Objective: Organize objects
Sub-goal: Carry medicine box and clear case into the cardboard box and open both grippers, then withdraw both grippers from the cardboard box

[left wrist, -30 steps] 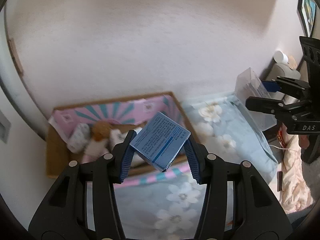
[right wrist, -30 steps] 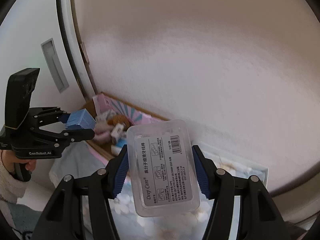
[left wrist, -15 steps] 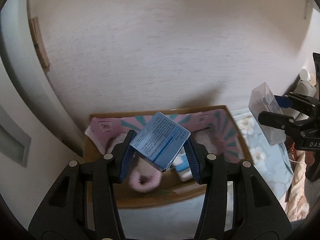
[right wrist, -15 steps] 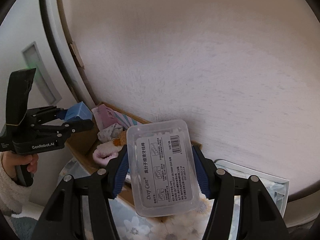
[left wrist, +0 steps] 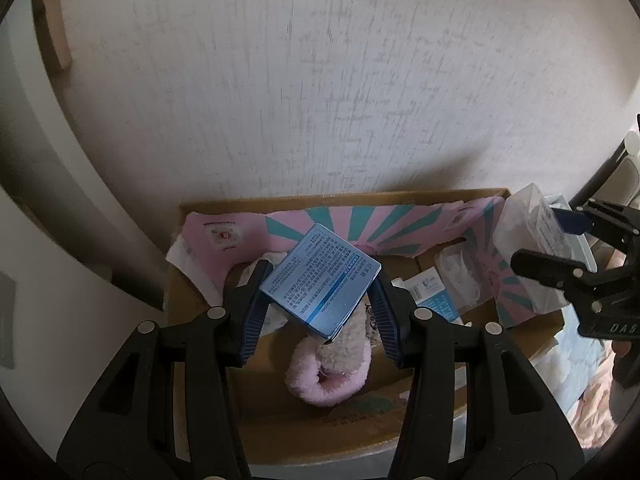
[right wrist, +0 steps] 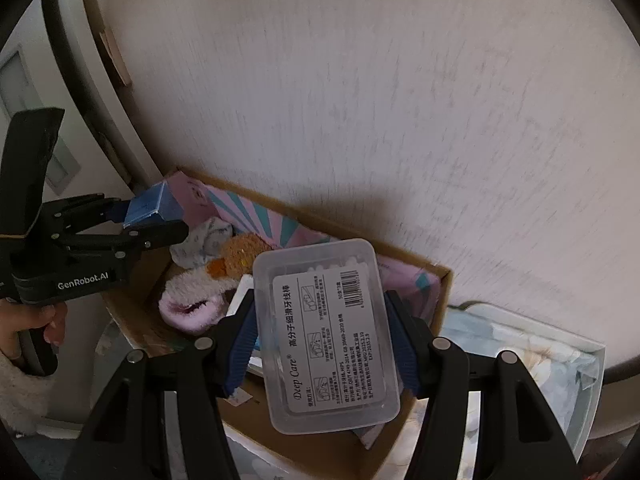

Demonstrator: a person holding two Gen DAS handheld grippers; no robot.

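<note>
My left gripper (left wrist: 318, 312) is shut on a small blue carton (left wrist: 320, 280) and holds it tilted above the open cardboard box (left wrist: 280, 412). It also shows in the right wrist view (right wrist: 154, 212), at the box's left end. My right gripper (right wrist: 320, 340) is shut on a clear plastic floss-pick case (right wrist: 328, 332) with a white label, held over the box's right half. The case also shows in the left wrist view (left wrist: 532, 248), at the box's right end.
The box (right wrist: 440, 280) stands against a white textured wall (left wrist: 320, 80) and holds a pink fluffy slipper (left wrist: 332, 368), a pink-and-teal carton (left wrist: 400, 224), a white-blue packet (left wrist: 432, 292) and an orange plush (right wrist: 244, 252). A floral cloth (right wrist: 520, 360) lies to the right.
Both grippers have moved closer to the box and now hang over it, each still holding its object. The box fills more of both views.
</note>
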